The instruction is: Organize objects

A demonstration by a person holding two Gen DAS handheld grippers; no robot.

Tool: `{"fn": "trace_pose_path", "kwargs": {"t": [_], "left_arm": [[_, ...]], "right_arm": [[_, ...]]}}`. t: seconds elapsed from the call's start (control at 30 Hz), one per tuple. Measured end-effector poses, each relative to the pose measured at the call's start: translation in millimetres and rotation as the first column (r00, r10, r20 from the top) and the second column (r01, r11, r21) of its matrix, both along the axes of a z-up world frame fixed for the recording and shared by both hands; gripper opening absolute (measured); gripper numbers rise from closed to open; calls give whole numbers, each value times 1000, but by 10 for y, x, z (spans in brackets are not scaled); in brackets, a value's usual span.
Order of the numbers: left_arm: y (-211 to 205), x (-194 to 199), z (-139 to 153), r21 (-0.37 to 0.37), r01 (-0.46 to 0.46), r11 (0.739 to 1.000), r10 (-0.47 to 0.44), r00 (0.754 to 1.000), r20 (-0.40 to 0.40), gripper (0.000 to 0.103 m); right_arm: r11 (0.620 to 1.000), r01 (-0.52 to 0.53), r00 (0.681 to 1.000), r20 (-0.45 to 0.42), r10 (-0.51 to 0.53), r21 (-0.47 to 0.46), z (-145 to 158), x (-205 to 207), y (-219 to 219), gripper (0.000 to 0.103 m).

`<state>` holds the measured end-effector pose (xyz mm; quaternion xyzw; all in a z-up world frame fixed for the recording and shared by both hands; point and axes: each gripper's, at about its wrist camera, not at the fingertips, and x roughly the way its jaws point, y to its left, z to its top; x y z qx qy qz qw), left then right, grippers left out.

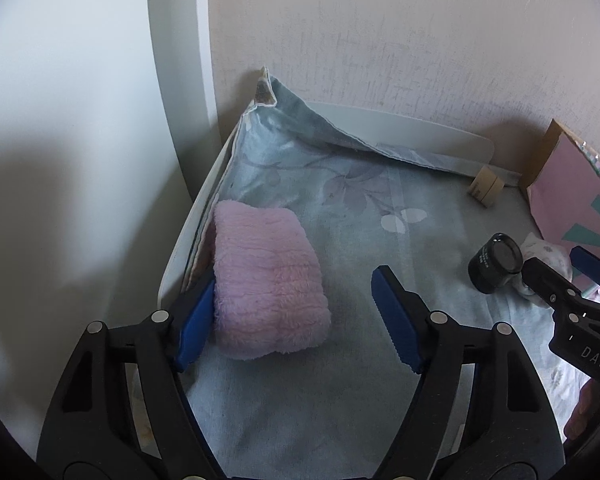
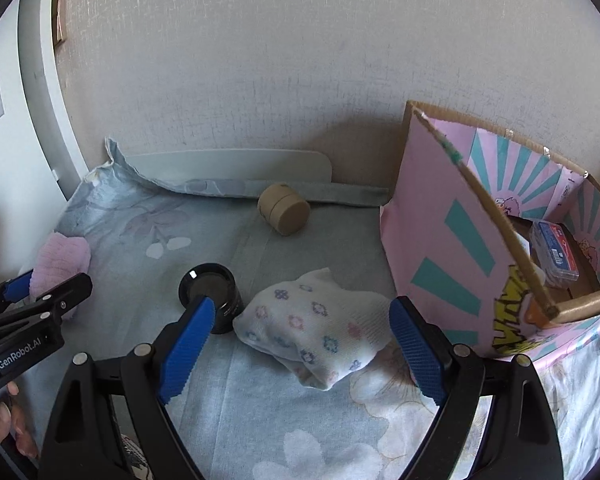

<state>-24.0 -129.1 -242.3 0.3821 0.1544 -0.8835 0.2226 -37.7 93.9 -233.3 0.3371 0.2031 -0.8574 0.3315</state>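
We hold the left claw (image 1: 296, 316) low and level, its blue pads (image 1: 396, 320) spread wide. We hold the right claw (image 2: 300, 344) likewise, pads (image 2: 188, 348) parted. Our fingers (image 2: 8, 420) grip the left handle from below.

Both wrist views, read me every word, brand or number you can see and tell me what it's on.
"GenRobot.AI": on the left gripper body, right wrist view.
"DAS": partial letters on the right gripper body, left wrist view.
Yellow comic lettering on the pink cardboard box: cut off, unreadable.
Black lens markings and blue packet label: too small.
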Motion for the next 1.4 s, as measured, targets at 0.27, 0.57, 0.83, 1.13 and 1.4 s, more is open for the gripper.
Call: {"fn": "trace_pose_path", "kwargs": {"t": [0.27, 0.57, 0.83, 1.13, 1.4], "left_arm": [[-72, -28, -44, -11, -7, 1000, 8, 999, 31, 50], [-100, 2, -44, -11, -7, 1000, 7, 1000, 30, 44], [-130, 48, 3, 1, -11, 1000, 11, 1000, 22, 43], [-41, 80, 167, -2, -13, 1000, 13, 1000, -4, 43], [30, 124, 489, -11, -16, 1000, 16, 999, -36, 43]], "right_arm": [[1000, 24, 999, 27, -23, -18, -23, -33, 22, 76], [1000, 28, 999, 28, -28, -14, -59, -32, 74, 67], [999, 5, 999, 42, -3, -40, -20, -36, 138, 61], [995, -48, 998, 27, 50, -87, 156, 78, 151, 59], [991, -84, 996, 12, 86, -107, 452, 161, 176, 59]]}}
